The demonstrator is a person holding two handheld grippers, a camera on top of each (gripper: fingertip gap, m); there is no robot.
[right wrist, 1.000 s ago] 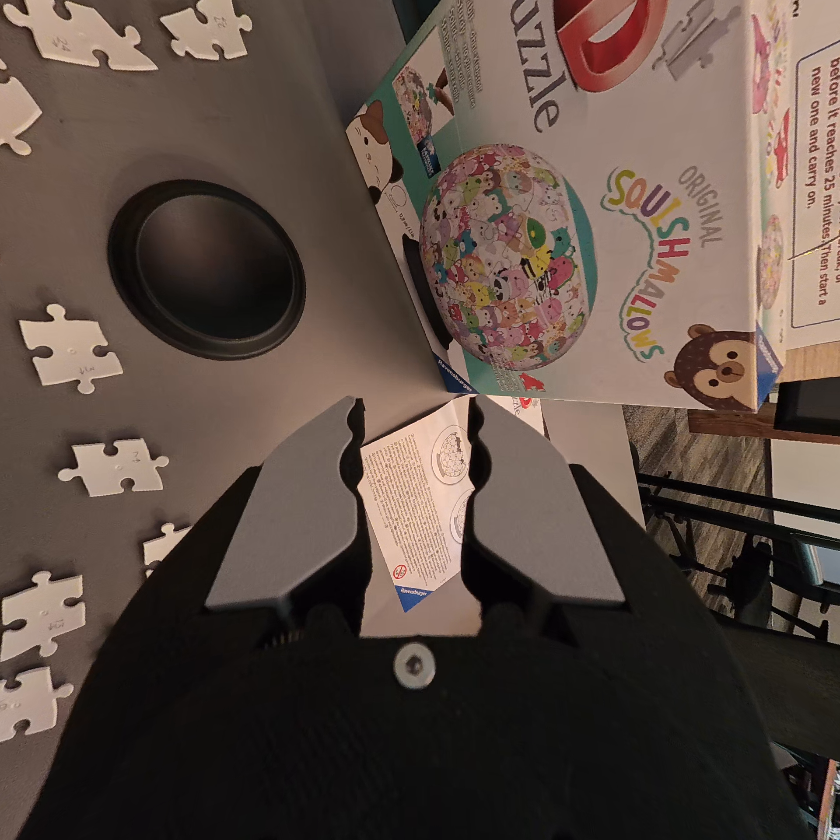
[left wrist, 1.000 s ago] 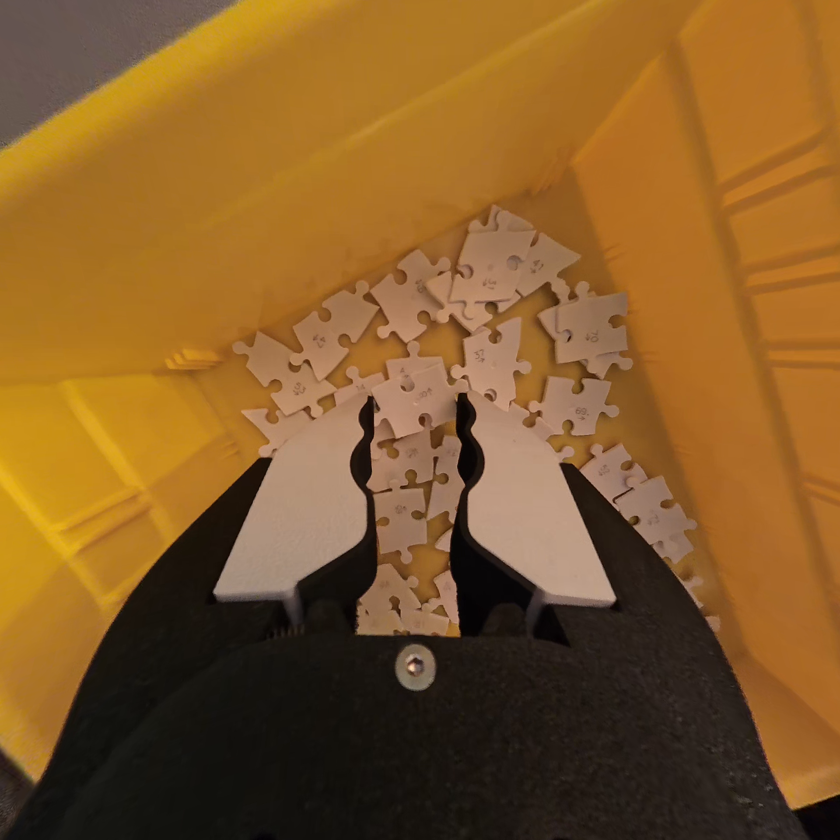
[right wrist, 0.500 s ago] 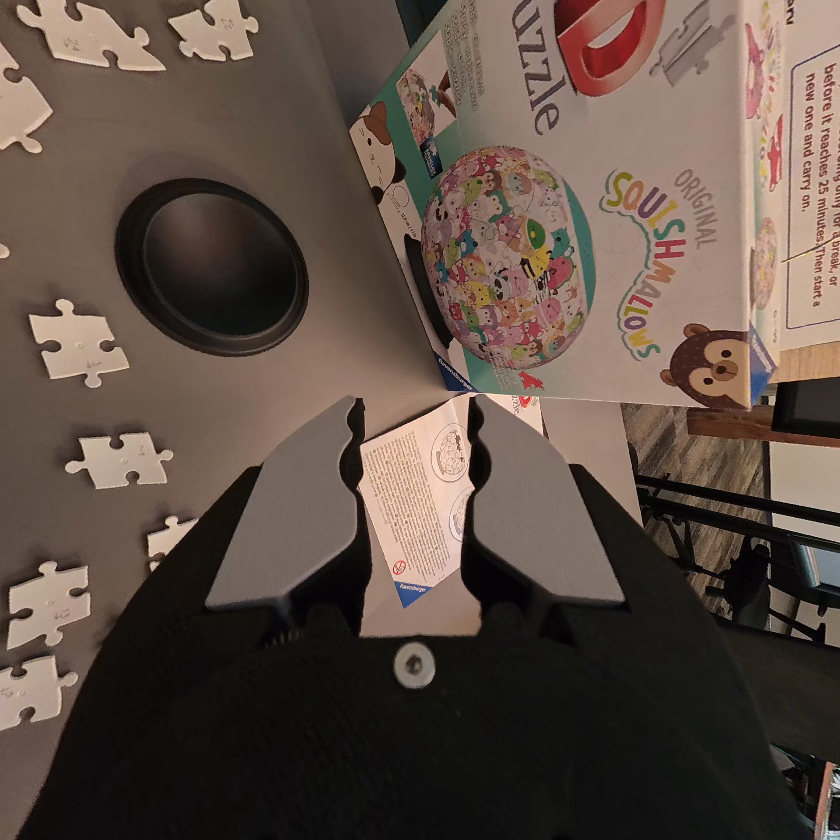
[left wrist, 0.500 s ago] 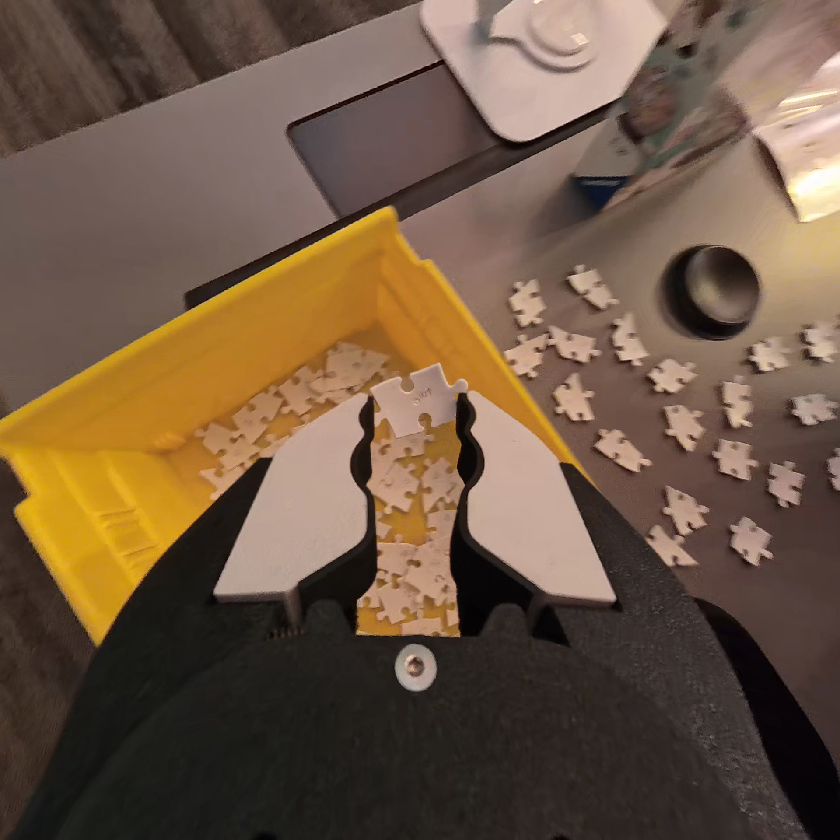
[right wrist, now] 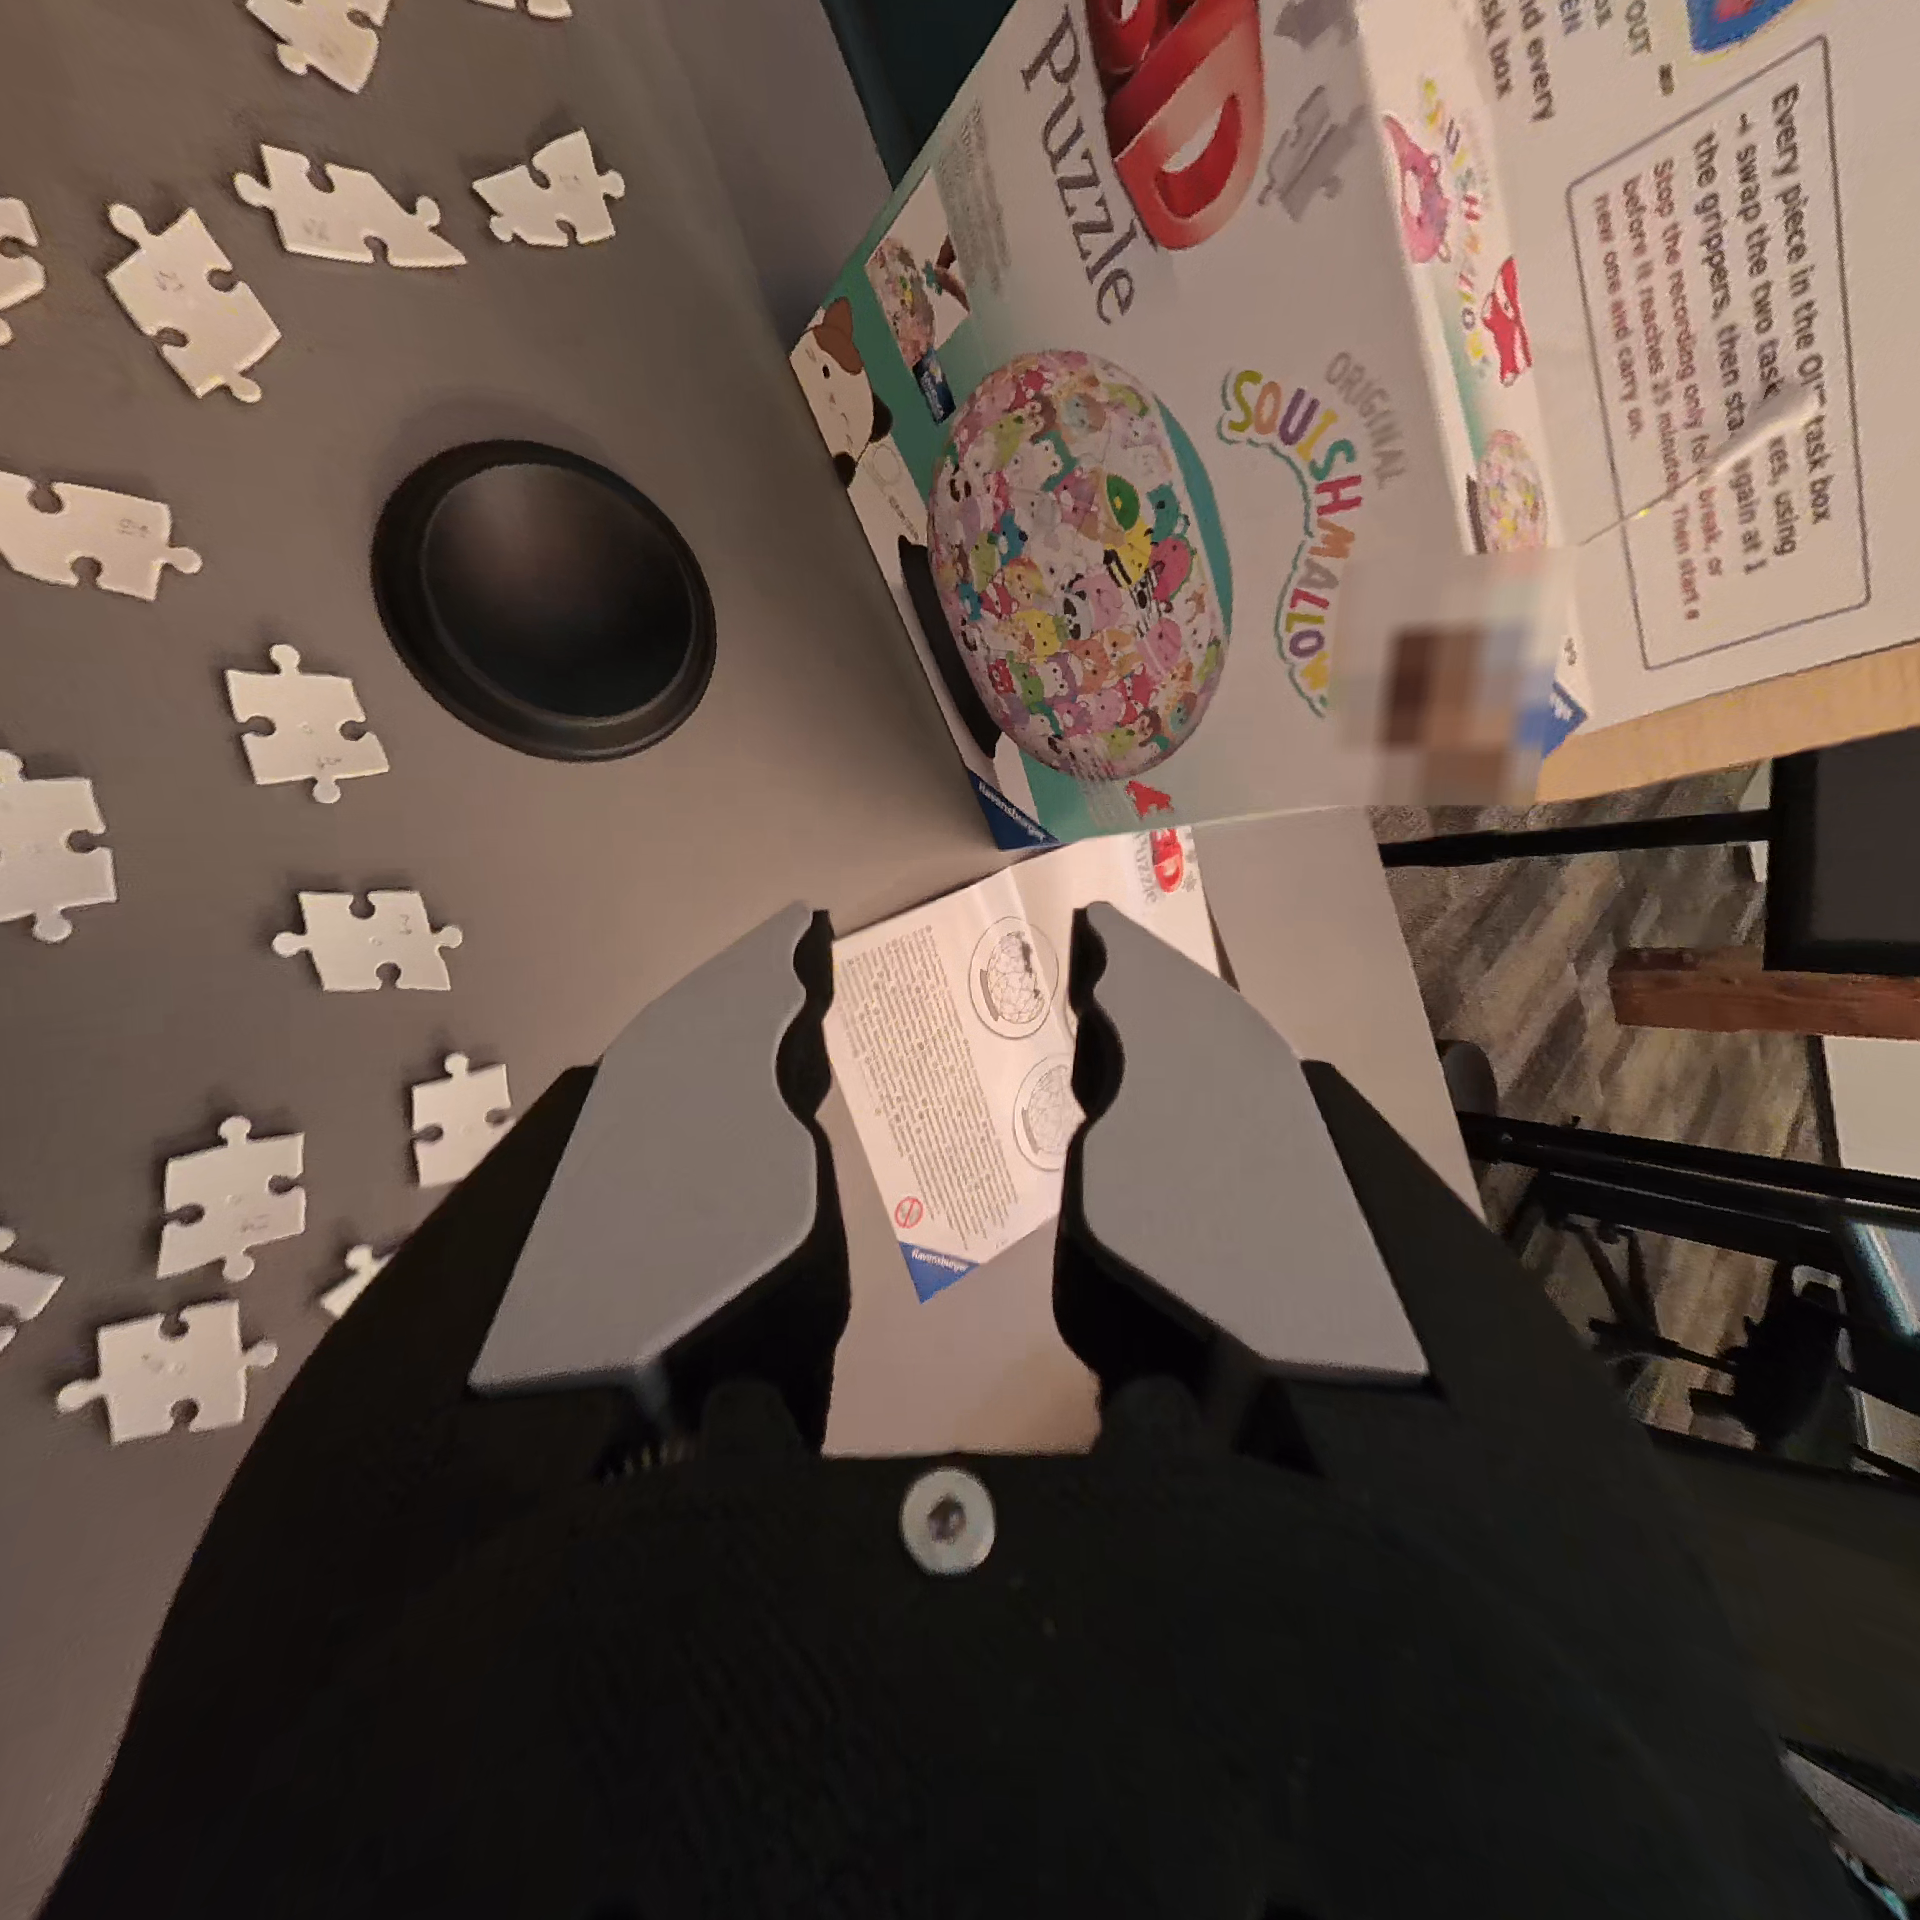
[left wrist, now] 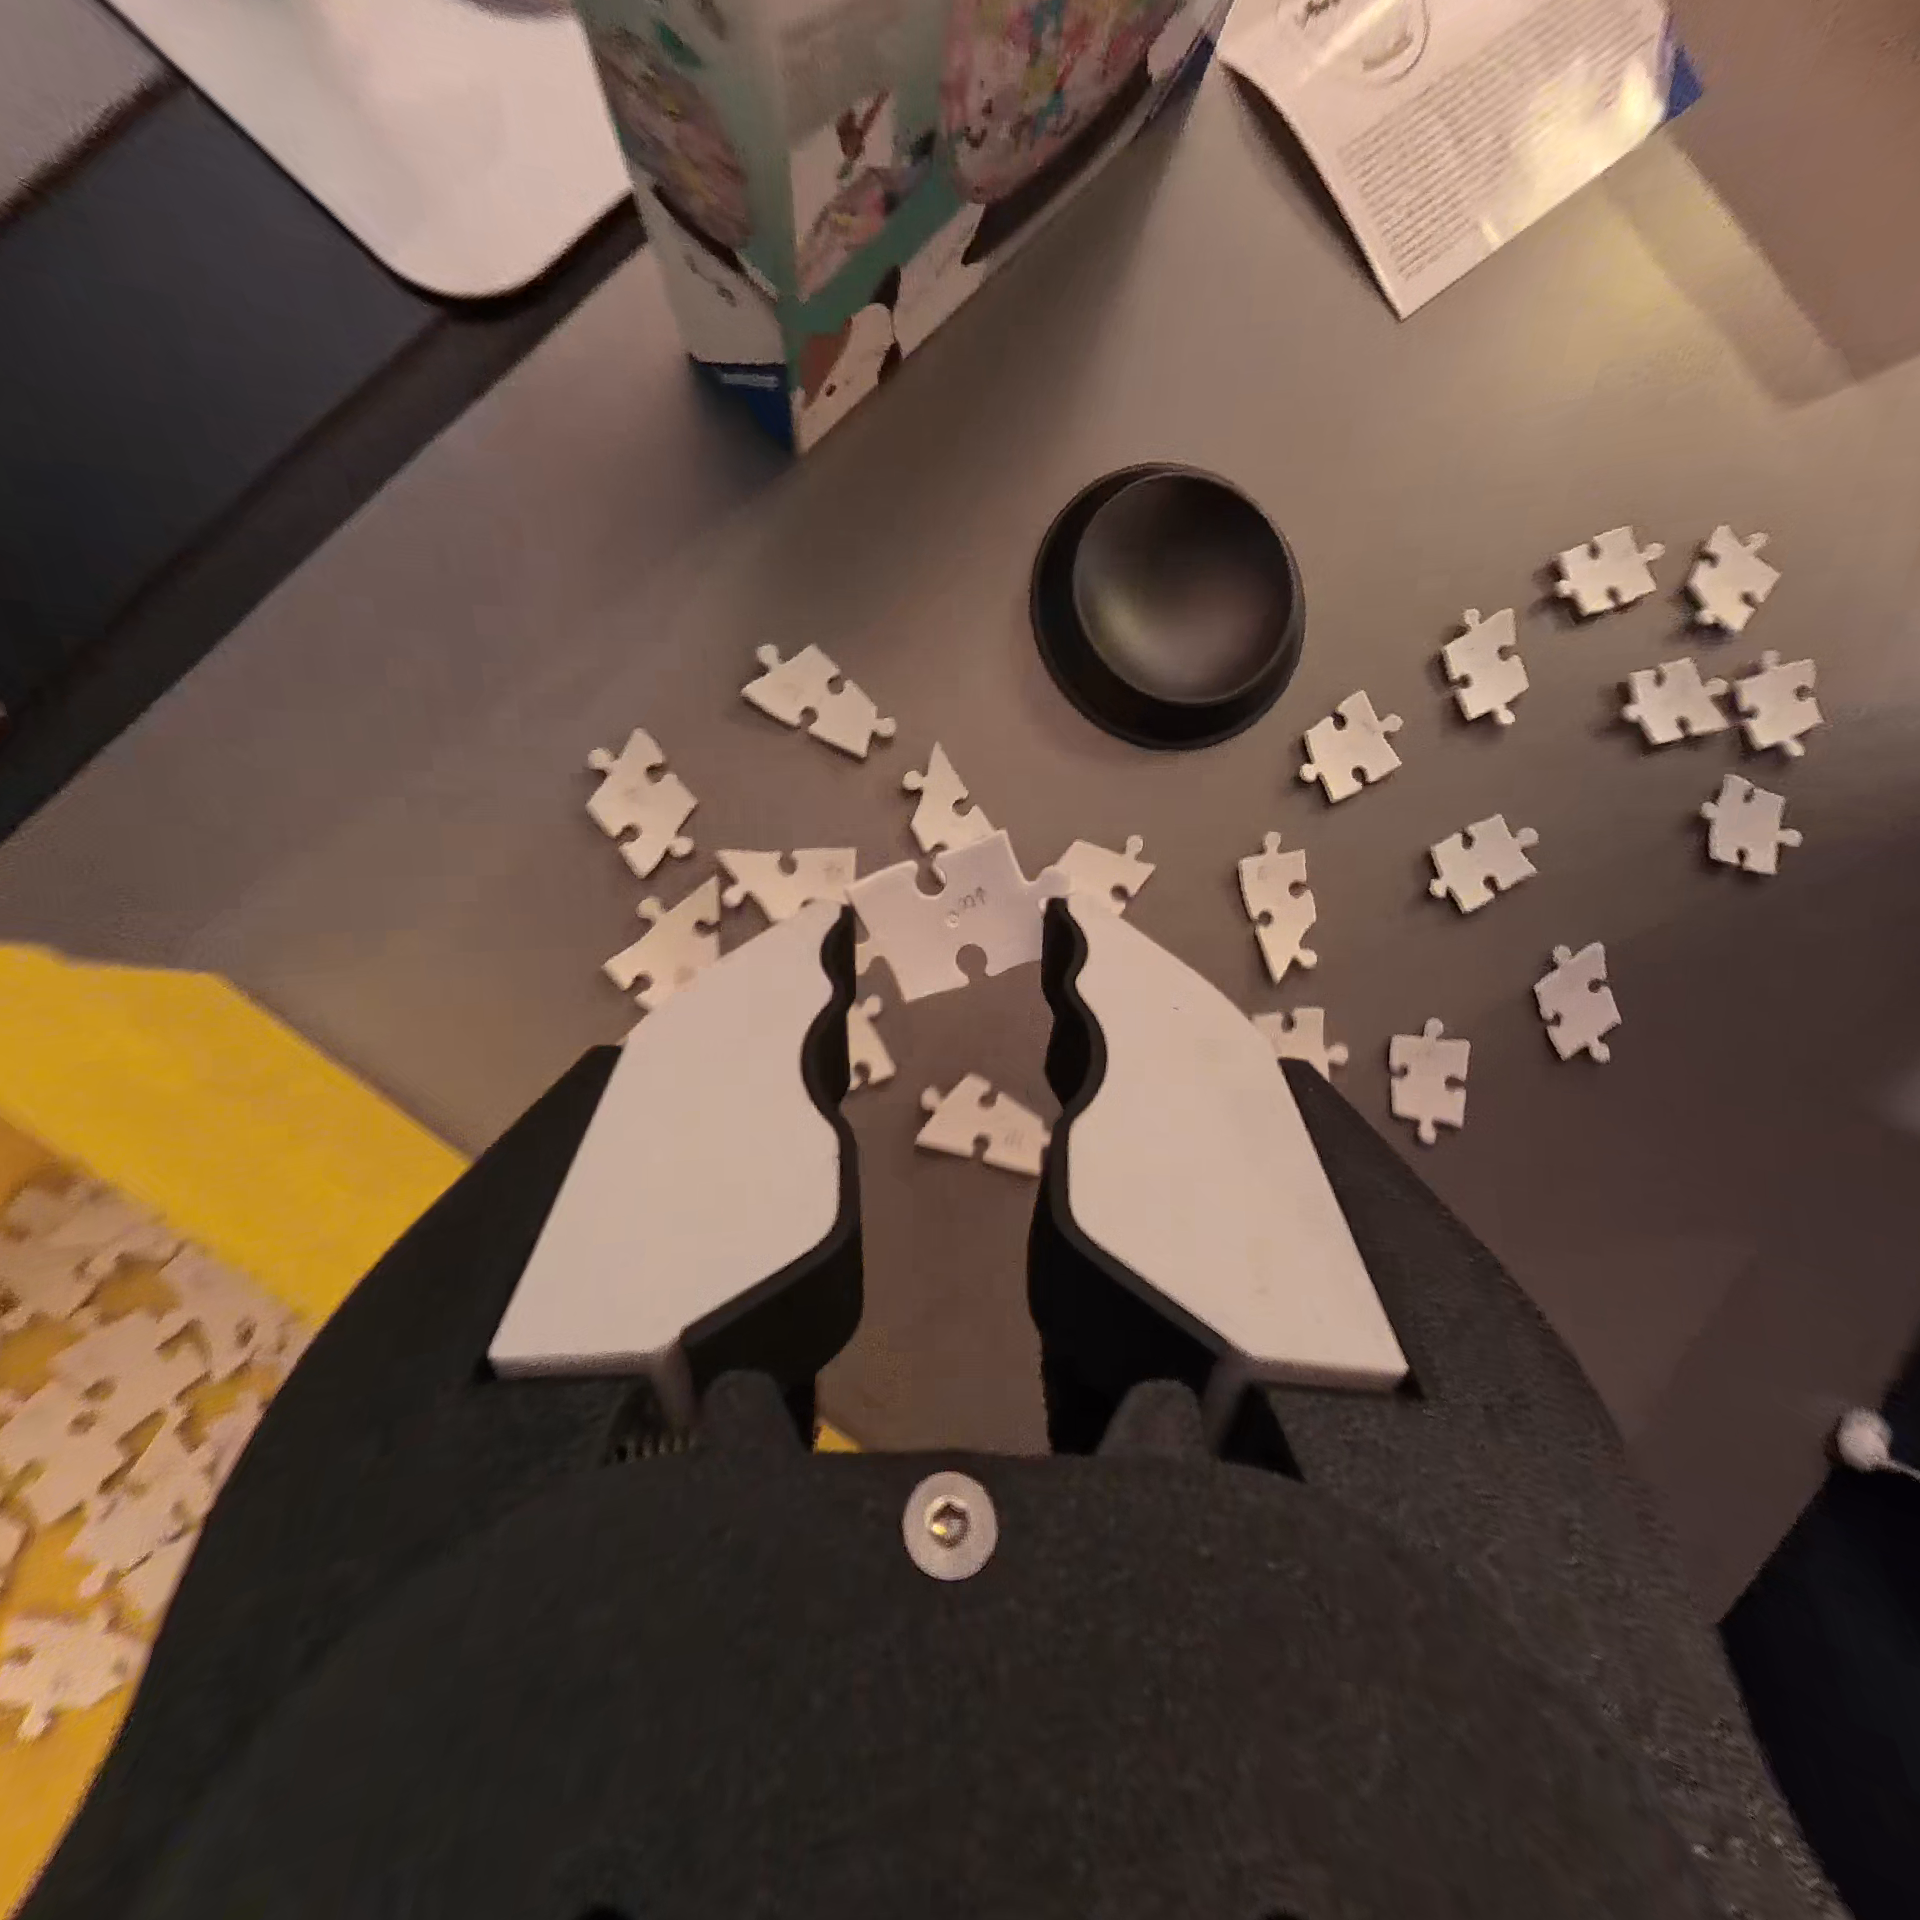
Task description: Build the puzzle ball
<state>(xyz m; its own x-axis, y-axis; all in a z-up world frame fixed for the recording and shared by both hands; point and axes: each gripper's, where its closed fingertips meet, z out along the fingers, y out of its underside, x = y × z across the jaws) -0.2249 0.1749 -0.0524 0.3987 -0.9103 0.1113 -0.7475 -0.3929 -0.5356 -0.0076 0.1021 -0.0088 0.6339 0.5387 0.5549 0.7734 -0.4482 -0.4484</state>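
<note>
My left gripper (left wrist: 948, 916) is shut on a white puzzle piece (left wrist: 951, 914), held at its fingertips above the grey table (left wrist: 416, 644). Several white puzzle pieces (left wrist: 1481, 862) lie face down on the table around a black round stand (left wrist: 1166, 603). My right gripper (right wrist: 945, 925) is open and empty, hovering over a folded instruction leaflet (right wrist: 940, 1081) near the table's edge. The black stand (right wrist: 545, 613) also shows in the right wrist view, with loose pieces (right wrist: 307, 722) to its left.
A yellow bin (left wrist: 156, 1122) with several more pieces sits at the lower left. The puzzle box (left wrist: 883, 177) stands behind the stand; it also shows in the right wrist view (right wrist: 1195, 436). The leaflet (left wrist: 1455, 135) lies at the far right. The floor (right wrist: 1558, 966) lies beyond the table edge. Across from one pair of fingers to the other is roughly 25 cm.
My left gripper lifted one puzzle piece out of the yellow bin and carried it right, over the loose pieces on the table. My right gripper drew back slightly and stayed open.
</note>
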